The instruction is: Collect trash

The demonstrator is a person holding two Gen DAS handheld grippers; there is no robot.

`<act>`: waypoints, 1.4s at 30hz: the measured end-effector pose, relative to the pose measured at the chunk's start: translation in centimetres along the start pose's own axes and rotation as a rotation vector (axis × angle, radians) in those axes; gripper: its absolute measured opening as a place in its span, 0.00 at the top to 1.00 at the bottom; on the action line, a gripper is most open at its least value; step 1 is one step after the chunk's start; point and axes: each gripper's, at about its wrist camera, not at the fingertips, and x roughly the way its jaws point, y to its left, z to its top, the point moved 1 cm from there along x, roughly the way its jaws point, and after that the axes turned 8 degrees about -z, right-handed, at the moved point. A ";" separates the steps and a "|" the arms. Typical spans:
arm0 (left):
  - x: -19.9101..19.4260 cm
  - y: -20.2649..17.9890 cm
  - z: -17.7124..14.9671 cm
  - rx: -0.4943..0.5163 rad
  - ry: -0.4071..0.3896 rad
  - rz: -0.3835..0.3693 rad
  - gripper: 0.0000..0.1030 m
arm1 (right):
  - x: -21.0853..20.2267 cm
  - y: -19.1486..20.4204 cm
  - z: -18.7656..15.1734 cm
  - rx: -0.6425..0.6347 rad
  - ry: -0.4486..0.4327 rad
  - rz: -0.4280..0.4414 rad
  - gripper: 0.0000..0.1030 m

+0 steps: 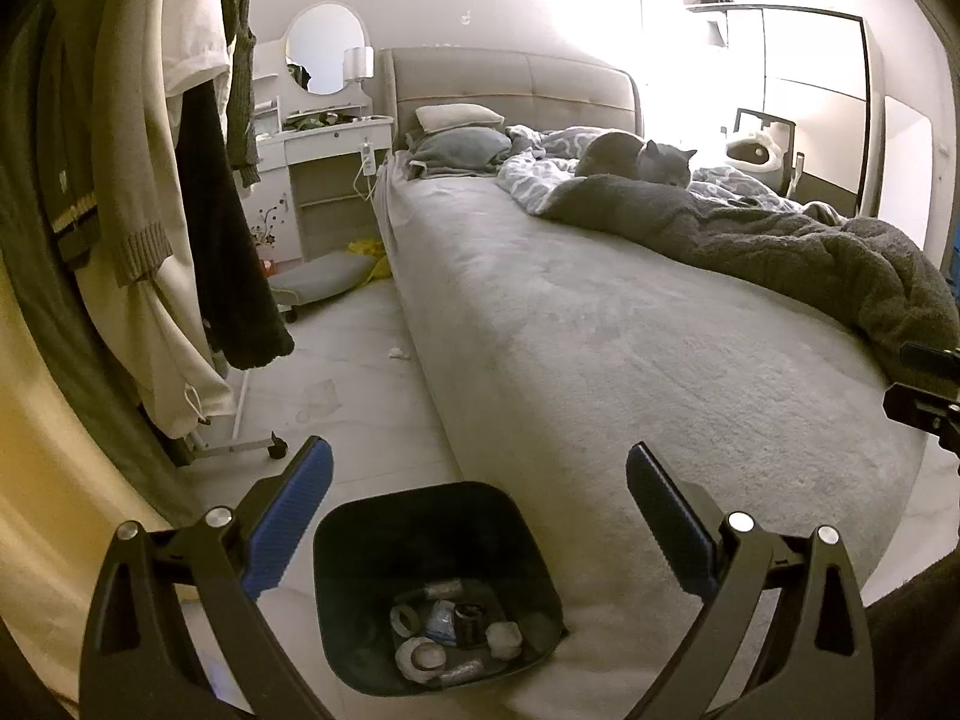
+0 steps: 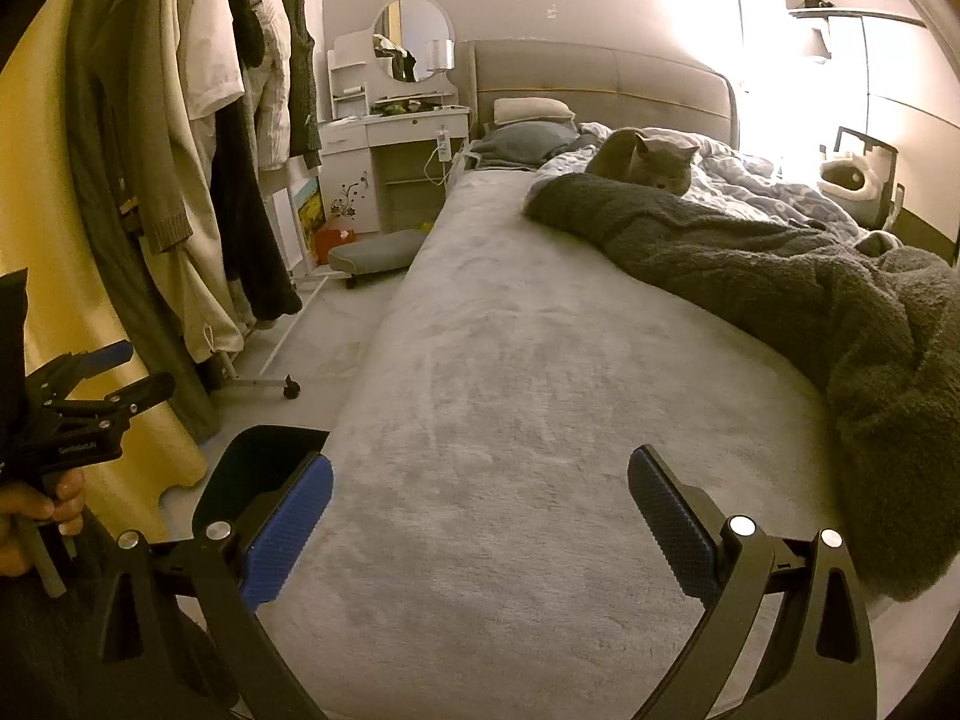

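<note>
At 6 o'clock in the left wrist view: left gripper [image 1: 479, 468], blue-padded fingers spread wide, holding nothing. Directly beneath it, black trash bin [image 1: 435, 588] on the pale floor, touching the bed's [image 1: 600, 360] corner, containing tape rolls [image 1: 420, 654] and crumpled scraps. At 8 o'clock on the floor beside the bed: small white scrap [image 1: 397, 353]. At 1 o'clock: grey cat [image 1: 636, 159] on the bedding, dark blanket [image 1: 780, 246] before it. At 10 o'clock: hanging clothes [image 1: 150, 180]. At 6 o'clock in the right wrist view: right gripper [image 2: 480, 468], fingers wide apart, empty, over the bed surface. At 8 o'clock: bin rim, partly behind the left finger. At 9 o'clock: left gripper held by a hand [image 2: 36, 510].
</note>
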 end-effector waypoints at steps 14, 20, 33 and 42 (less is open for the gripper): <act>0.0 0.2 -0.2 -0.011 0.005 0.004 0.03 | 0.0 -0.1 0.0 -0.002 0.000 0.001 0.03; 0.1 0.2 -0.1 -0.010 0.006 0.003 0.03 | 0.0 0.0 0.0 -0.002 0.000 0.001 0.03; 0.0 0.0 -0.3 -0.009 0.009 0.001 0.03 | 0.0 0.1 0.0 -0.003 0.001 0.001 0.03; 0.1 -0.1 -0.4 -0.009 0.012 0.000 0.03 | 0.0 0.1 -0.1 -0.003 0.000 0.000 0.03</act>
